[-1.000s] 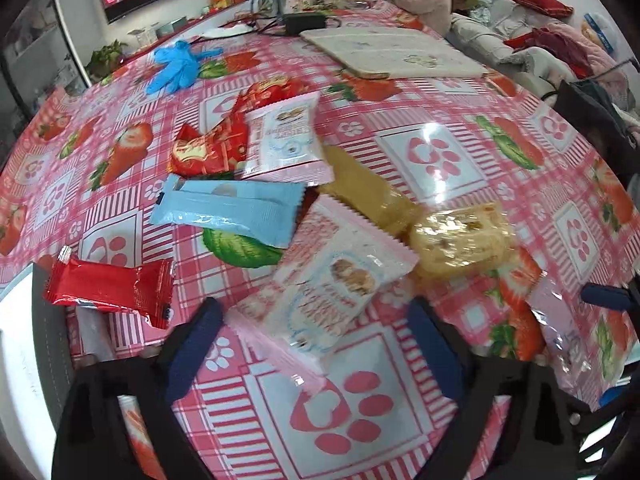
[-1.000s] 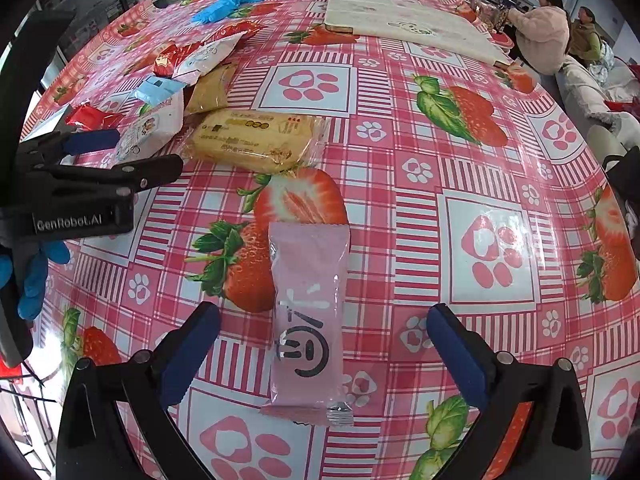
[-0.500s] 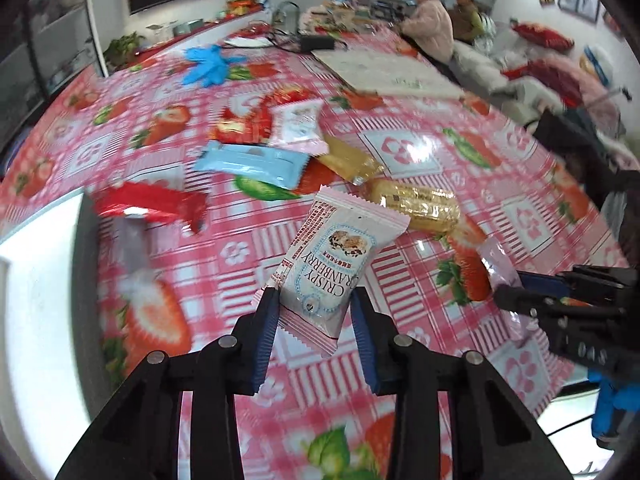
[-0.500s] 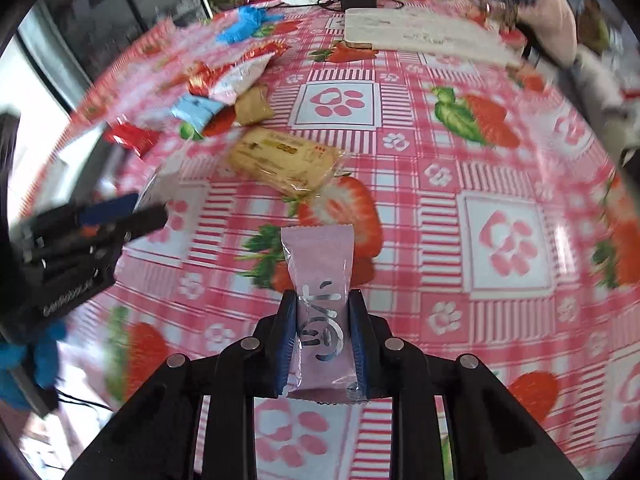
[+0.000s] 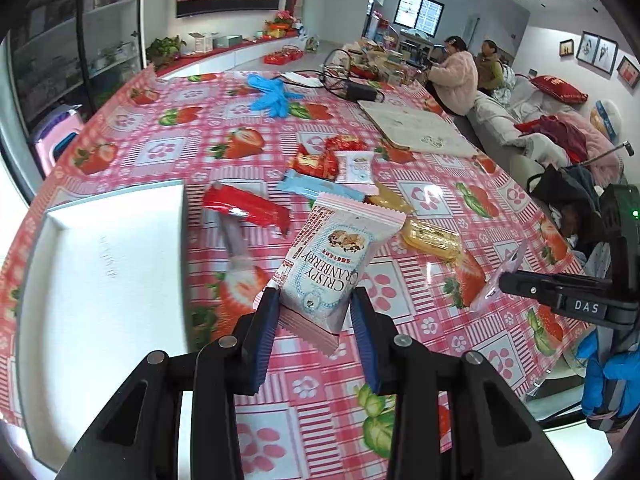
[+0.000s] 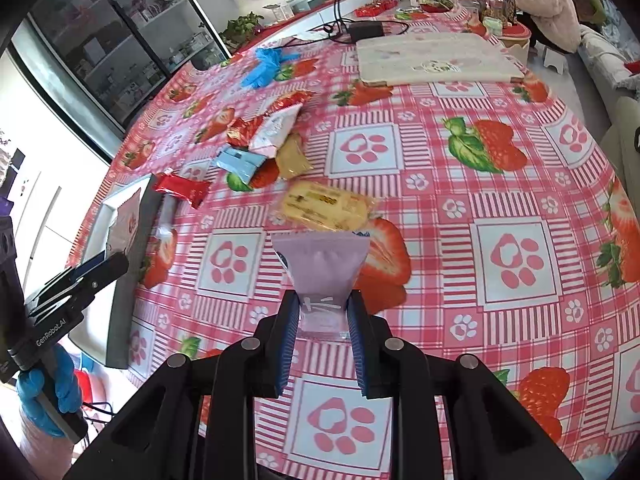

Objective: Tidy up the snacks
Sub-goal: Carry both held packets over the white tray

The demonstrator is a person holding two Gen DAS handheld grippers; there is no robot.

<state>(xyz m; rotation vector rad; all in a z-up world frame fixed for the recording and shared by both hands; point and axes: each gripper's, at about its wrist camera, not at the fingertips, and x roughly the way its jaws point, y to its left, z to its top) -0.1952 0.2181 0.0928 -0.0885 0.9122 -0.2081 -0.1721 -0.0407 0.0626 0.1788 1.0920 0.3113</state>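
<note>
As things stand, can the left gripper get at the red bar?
Probably not: the left gripper is shut on the cranberry pack, so its fingers are occupied. The red bar itself lies uncovered beside the white tray.

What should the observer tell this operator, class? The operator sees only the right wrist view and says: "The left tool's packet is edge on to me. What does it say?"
Observer: The left tool is shut on a cranberry packet printed "Crispy Cranberry".
Operator: Is anything in the white tray?
Observer: The part of the tray that the left wrist view shows holds nothing.
Operator: How does my own tool look from outside?
Observer: The right tool, shut on its pink packet, has a green light glowing on its body.
</note>
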